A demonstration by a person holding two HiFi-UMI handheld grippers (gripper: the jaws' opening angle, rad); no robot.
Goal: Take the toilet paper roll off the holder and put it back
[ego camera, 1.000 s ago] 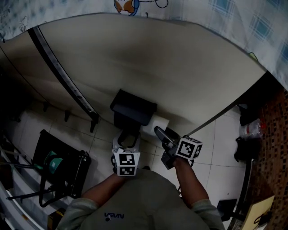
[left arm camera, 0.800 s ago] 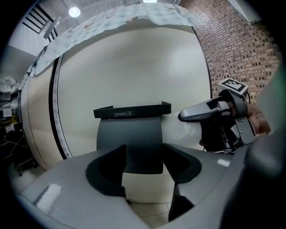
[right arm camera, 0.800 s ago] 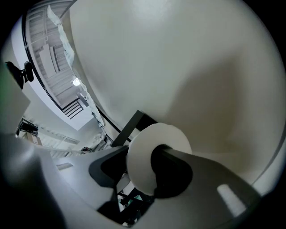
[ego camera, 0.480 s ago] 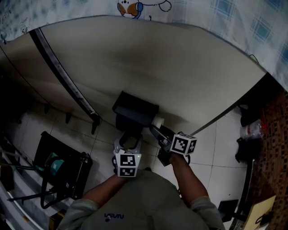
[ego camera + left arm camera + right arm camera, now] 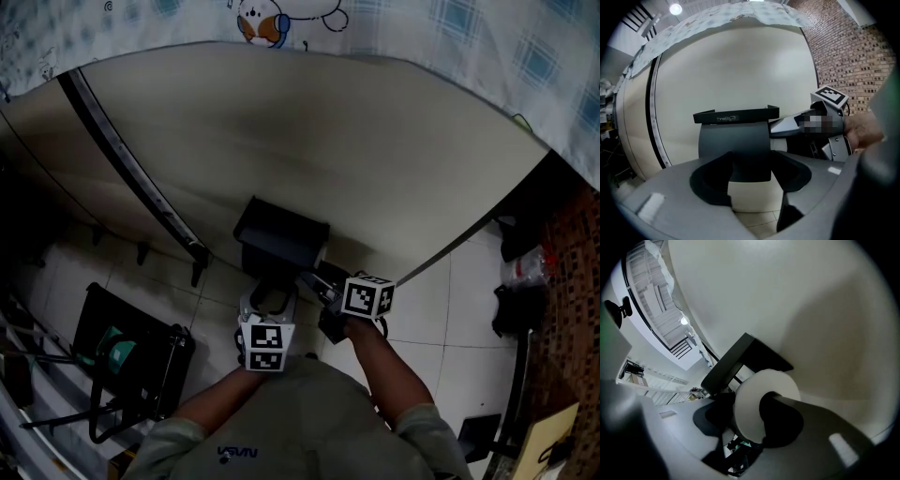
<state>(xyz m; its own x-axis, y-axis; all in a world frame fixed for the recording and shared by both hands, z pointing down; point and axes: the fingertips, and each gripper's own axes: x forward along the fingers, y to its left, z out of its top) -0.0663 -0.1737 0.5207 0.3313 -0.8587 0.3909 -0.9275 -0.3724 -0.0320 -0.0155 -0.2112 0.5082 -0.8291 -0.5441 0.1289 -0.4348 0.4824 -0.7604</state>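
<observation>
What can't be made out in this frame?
Right gripper view: the near jaw of the right gripper covers the core of the toilet paper roll, hiding any bar through it.
Head view: that gripper and the holder mostly hide the roll.
Left gripper view: unclear whether the left gripper pinches the holder's plate or only flanks it.

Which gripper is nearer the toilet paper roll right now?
Right. The right gripper grips the toilet paper roll; the left gripper hangs open before the holder.
</observation>
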